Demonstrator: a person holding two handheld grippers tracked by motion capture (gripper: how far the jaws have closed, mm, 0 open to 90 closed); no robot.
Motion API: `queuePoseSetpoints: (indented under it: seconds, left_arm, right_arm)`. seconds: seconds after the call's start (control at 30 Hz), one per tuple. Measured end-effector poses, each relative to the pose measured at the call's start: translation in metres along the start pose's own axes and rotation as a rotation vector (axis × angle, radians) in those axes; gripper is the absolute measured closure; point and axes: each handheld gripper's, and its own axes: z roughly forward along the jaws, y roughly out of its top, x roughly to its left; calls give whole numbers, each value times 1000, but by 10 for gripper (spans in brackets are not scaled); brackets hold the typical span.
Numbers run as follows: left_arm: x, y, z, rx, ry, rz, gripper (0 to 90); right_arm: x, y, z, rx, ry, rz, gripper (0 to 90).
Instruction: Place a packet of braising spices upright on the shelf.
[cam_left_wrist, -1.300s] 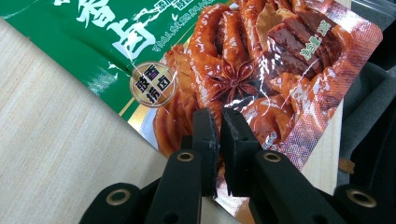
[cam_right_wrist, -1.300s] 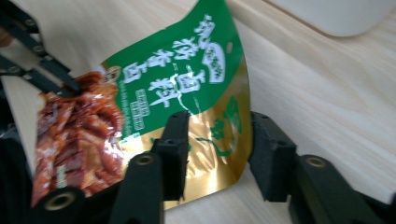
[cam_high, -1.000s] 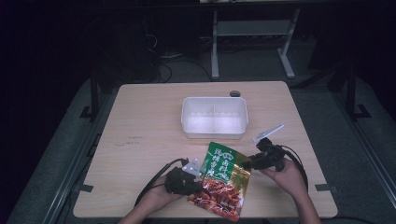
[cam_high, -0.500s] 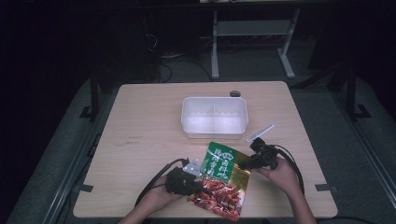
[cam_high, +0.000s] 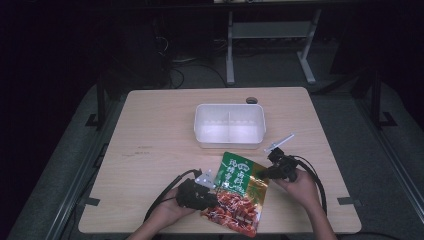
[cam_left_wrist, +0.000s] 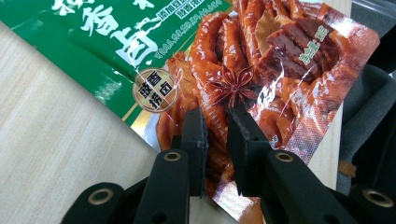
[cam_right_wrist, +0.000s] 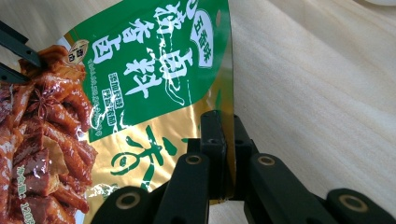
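Both grippers are clamped on the seasoning packet (cam_high: 239, 192), which lies near the front edge of the desk (cam_high: 160, 135), between the person's two hands. Left gripper (cam_high: 207, 197) bites the packet's left edge low down, on the red printed half; in the left gripper view its jaws stand close together with the glossy foil (cam_left_wrist: 243, 70) pinched between them. Right gripper (cam_high: 265, 173) holds the opposite edge higher up, at the green and gold part; in the right gripper view the jaws are pressed onto the thin side seam of the packet (cam_right_wrist: 140, 79), with bare wood beyond it.

As a judgement, the grasp itself is done: the packet is secured on both sides and looks slightly raised or tilted off the wood, though how far it is lifted is hard to tell. What seems left is the carry. A white container (cam_high: 229, 125) sits open, just behind the packet toward the middle of the desk, with a divider down its centre and nothing visible inside, so it is the likely destination. A small white stick-like object (cam_high: 280, 142) lies beside the container's right front corner, near the right gripper, untouched. The packet appears unopened, its edges intact.
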Motion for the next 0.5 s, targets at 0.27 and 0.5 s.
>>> queuePoseSetpoints:
  seconds: [0.27,0.5]
  left_arm:
    - [3,-5,-13,-37,12,-14,717]
    - [3,-9,-24,-52,37,-29,627]
  right_arm:
    - [3,0,-4,-11,-1,-4,892]
    - [5,0,-10,-11,7,1,893]
